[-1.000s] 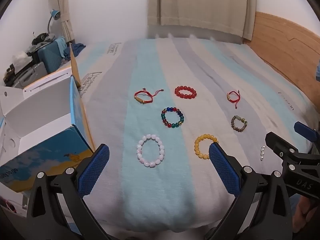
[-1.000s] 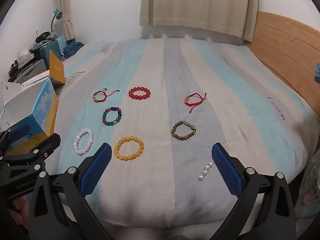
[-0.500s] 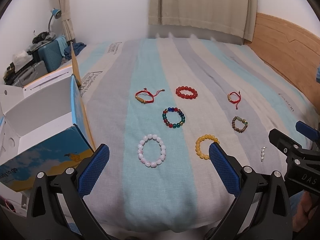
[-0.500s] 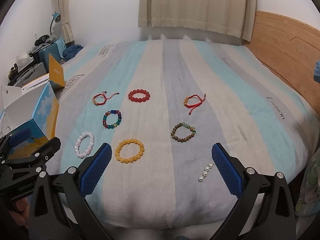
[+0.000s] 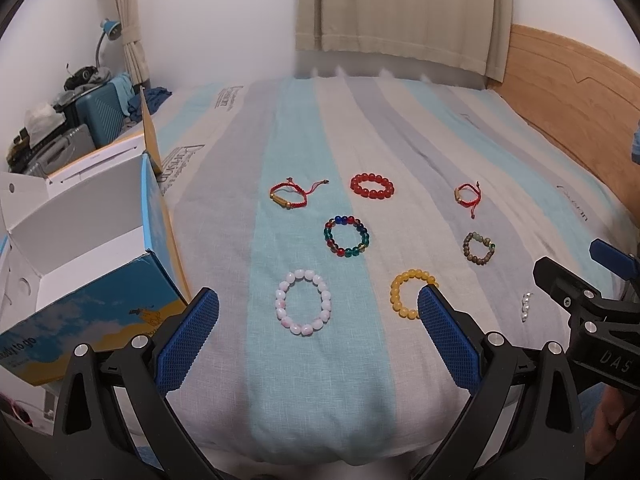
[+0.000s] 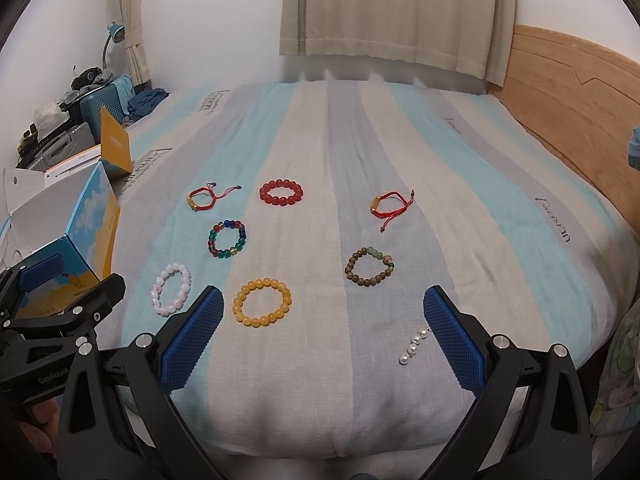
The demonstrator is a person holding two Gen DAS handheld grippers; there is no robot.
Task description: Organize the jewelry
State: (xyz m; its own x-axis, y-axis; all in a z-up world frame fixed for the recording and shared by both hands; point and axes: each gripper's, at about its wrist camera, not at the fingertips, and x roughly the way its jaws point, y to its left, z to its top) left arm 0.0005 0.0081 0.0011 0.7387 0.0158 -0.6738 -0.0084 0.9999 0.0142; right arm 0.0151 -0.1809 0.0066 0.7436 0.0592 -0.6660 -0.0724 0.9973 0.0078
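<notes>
Your left gripper [image 5: 318,326] & right gripper [image 6: 324,330]: black frames, blue cross-hatched pads [image 5: 188,340], silver screws. White lettering "DAS" on right one's side, "GenRobot" on left's. Bare skin of your hand [image 6: 38,420] shows at lower edge.

From my remote seat I see a bed [image 6: 400,140] striped lengthwise in pale blue, grey and cream. On it lie a red bead bracelet [image 6: 281,193], a multicoloured bead bracelet [image 6: 227,239] in blue, green and dark red, a pink-white bead bracelet [image 6: 171,289], an amber-yellow bead bracelet [image 6: 262,301], a brown bead bracelet [image 6: 369,267] with a few green beads, two red cord bracelets [image 6: 205,197] [image 6: 390,205] with gold tubes, and a short pearl-white strand [image 6: 414,344]. At nine o'clock the box [image 5: 92,312] is sky blue and yellow outside, white inside. My jaws carry blue textured pads [image 6: 191,337] on black arms. The headboard [image 6: 580,92] is light wood, the curtain [image 6: 392,12] beige.
</notes>
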